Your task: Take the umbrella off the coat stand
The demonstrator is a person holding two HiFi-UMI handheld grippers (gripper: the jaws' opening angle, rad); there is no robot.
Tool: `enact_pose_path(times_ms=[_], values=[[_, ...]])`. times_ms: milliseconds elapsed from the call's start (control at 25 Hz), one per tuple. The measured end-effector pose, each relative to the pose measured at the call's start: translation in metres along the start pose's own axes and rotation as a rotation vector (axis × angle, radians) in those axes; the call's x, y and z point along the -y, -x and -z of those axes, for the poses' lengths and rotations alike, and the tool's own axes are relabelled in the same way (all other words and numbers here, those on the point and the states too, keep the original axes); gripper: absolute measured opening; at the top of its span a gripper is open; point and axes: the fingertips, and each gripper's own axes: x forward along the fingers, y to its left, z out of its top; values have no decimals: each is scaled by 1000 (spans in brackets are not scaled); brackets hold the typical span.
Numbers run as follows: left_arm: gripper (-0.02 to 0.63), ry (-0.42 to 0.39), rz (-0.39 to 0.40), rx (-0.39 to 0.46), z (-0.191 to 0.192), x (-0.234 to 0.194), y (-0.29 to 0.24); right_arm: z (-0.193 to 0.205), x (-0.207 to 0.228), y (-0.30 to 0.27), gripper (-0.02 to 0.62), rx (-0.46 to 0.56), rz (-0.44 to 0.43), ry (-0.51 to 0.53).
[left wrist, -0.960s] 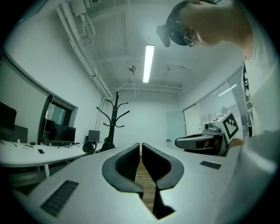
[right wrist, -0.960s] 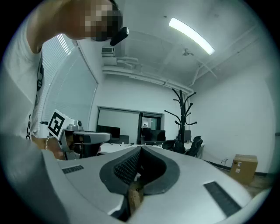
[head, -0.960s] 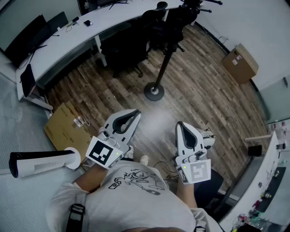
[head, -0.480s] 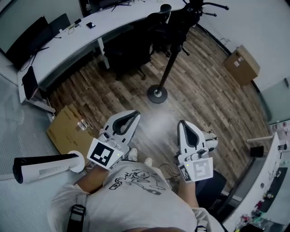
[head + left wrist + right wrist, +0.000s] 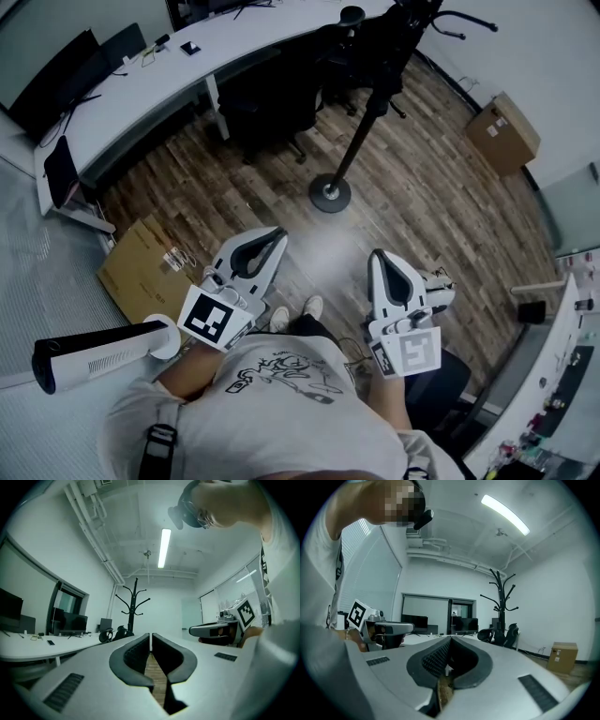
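Task not started. My left gripper (image 5: 273,235) and right gripper (image 5: 379,259) both have jaws pressed together on nothing, held low by my chest and pointing forward. The coat stand (image 5: 361,131) is well ahead and untouched. I can't pick out the umbrella among the dark shapes at its top.

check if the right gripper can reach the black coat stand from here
Probably not yet. The right gripper, jaws together, is held by the person's body; the tall black coat stand stands well ahead across the brown plank floor. Nothing blocks the way, so stepping forward should do it.
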Motion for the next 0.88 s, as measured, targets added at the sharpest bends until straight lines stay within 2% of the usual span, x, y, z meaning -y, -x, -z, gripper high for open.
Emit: enact_pose_path(times_ms=[80,360,880], values=[[34,2,3,18,-2,-5,-4,0,2,-7,9,2,0,5],[34,-8,5,2,0,-21,-28,-1,17,-32,9,4,-8,16],[34,-28,6,3,-7,-48,-108,-7,90,-81,9,23,-2,14]])
